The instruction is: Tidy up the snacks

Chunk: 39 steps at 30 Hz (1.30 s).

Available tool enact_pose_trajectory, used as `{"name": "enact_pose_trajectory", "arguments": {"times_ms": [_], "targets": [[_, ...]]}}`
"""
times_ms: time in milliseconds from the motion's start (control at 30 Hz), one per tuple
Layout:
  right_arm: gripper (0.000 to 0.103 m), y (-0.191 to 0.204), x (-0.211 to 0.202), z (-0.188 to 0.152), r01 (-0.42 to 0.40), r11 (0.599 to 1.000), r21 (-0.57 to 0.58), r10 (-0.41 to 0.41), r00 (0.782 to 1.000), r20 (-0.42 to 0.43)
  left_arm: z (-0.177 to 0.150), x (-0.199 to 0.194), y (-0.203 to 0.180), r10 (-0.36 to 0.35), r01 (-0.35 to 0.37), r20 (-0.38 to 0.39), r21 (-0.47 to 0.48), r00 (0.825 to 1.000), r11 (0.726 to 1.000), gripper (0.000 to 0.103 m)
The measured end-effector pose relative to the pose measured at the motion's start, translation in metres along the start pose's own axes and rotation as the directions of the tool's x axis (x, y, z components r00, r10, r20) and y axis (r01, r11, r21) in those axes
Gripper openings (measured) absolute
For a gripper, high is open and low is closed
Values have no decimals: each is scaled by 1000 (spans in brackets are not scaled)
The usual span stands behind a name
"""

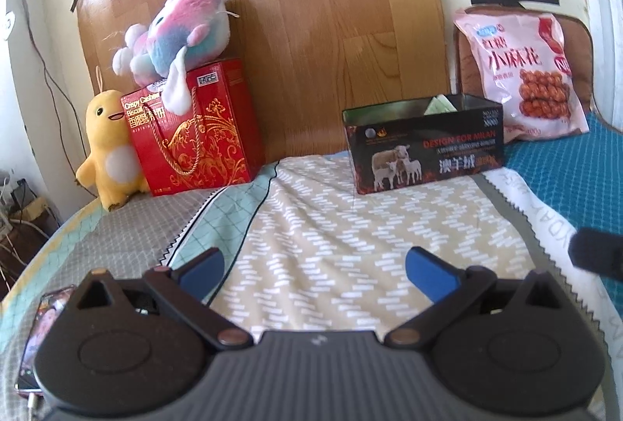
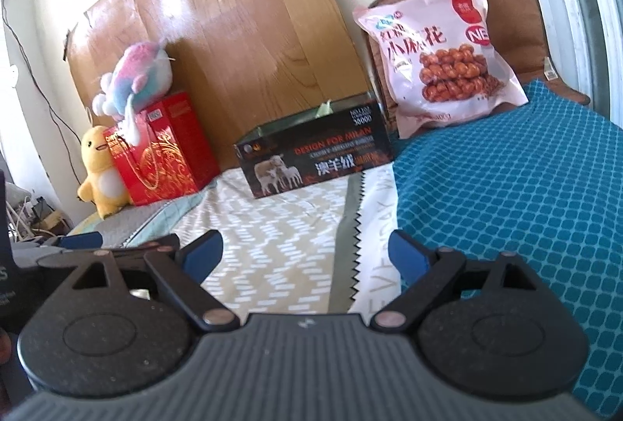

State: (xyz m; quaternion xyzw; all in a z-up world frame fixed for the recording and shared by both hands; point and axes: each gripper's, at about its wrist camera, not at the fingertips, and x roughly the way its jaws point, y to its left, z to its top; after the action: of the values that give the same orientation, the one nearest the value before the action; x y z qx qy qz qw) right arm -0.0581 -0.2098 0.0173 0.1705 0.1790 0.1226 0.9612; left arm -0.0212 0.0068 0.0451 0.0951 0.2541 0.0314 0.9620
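Observation:
A black open-topped box point(image 1: 424, 144) point(image 2: 315, 158) printed with sheep stands on the bed, a green packet point(image 1: 440, 105) poking out of it. A pink snack bag point(image 1: 525, 74) point(image 2: 440, 59) of fried twists leans upright behind and to the right of the box. A red biscuit gift box point(image 1: 194, 132) point(image 2: 163, 156) stands at the left. My left gripper point(image 1: 313, 271) is open above the patterned cloth, well short of the box, nothing between its blue fingers. My right gripper point(image 2: 305, 253) is open too, over the cloth's zigzag edge, and holds nothing.
A pastel plush point(image 1: 175, 31) lies on the red box, a yellow plush point(image 1: 107, 152) beside it. A phone point(image 1: 39, 335) lies at the near left. A wooden board point(image 1: 311, 12) backs the bed. Teal bedding point(image 2: 506, 206) spreads to the right. The other gripper's tip point(image 1: 595, 253) shows at right.

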Motion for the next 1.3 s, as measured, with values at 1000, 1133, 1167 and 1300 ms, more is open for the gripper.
{"name": "enact_pose_trajectory", "arguments": {"times_ms": [1000, 1133, 1167, 1300], "targets": [[94, -11, -4, 0, -1, 999, 52, 1, 1000, 8, -4, 0, -6, -6, 5, -98, -3, 995, 1000, 103], [94, -12, -4, 0, -1, 998, 56, 1, 1000, 6, -4, 1, -8, -3, 4, -98, 6, 995, 1000, 103], [94, -12, -4, -1, -1, 998, 57, 1, 1000, 6, -4, 1, -8, -1, 2, -99, 8, 995, 1000, 103], [94, -14, -3, -1, 0, 998, 61, 0, 1000, 3, -5, 3, -9, 8, -6, -101, 12, 995, 1000, 103]]}}
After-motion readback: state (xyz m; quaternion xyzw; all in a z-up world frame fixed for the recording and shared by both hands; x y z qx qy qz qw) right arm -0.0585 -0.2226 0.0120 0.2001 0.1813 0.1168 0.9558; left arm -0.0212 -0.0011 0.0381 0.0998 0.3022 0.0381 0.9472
